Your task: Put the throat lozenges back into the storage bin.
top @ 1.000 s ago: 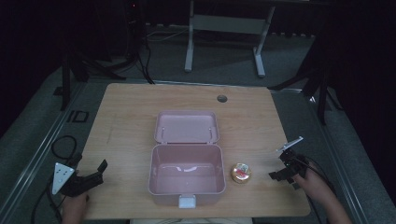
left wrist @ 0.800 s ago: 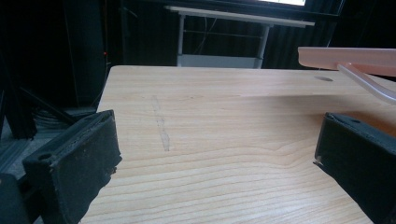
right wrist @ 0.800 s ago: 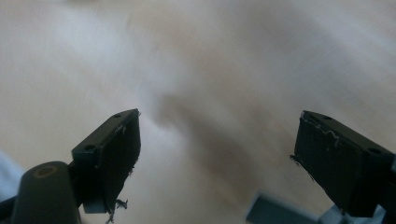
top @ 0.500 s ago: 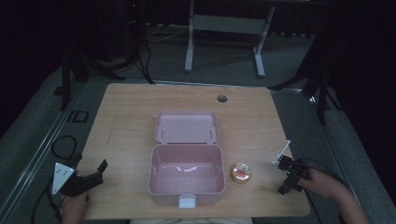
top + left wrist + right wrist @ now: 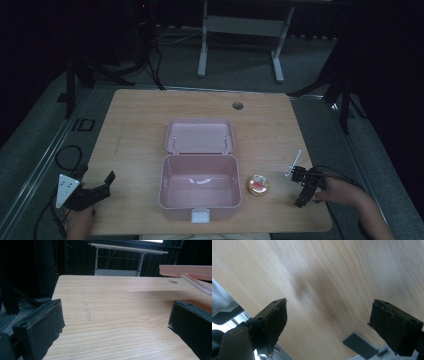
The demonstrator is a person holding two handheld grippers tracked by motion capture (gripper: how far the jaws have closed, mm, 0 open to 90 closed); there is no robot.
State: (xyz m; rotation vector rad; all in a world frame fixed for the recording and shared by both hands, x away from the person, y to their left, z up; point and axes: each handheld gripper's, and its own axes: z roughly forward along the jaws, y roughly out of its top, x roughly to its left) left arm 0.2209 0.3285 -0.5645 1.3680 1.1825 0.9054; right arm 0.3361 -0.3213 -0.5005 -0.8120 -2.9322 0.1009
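A pink box [image 5: 200, 200] stands open in the middle of the wooden table [image 5: 140, 115], its lid [image 5: 199, 136] folded back flat behind it. The box looks bare inside. Just right of the box lies a small round tin [image 5: 258, 185] with a red and yellow top. My left gripper [image 5: 97, 176] rests at the table's front left corner, open, aimed at the box; its own view shows the gripper [image 5: 116, 315] over bare wood and the box's rim [image 5: 185, 269] at upper right. My right gripper [image 5: 299, 189] is open, right of the tin, tipped down toward the wood [image 5: 328, 315].
A round cable hole [image 5: 238, 105] sits near the table's far edge. A white desk frame [image 5: 240, 30] stands on the floor beyond. Cables trail on the floor at the left. The table's edge [image 5: 239, 312] and a dark rectangle [image 5: 359, 345] below it appear in the right gripper view.
My right gripper has moved inward from the right edge toward the tin and tipped downward. The left gripper, box and tin have not moved.
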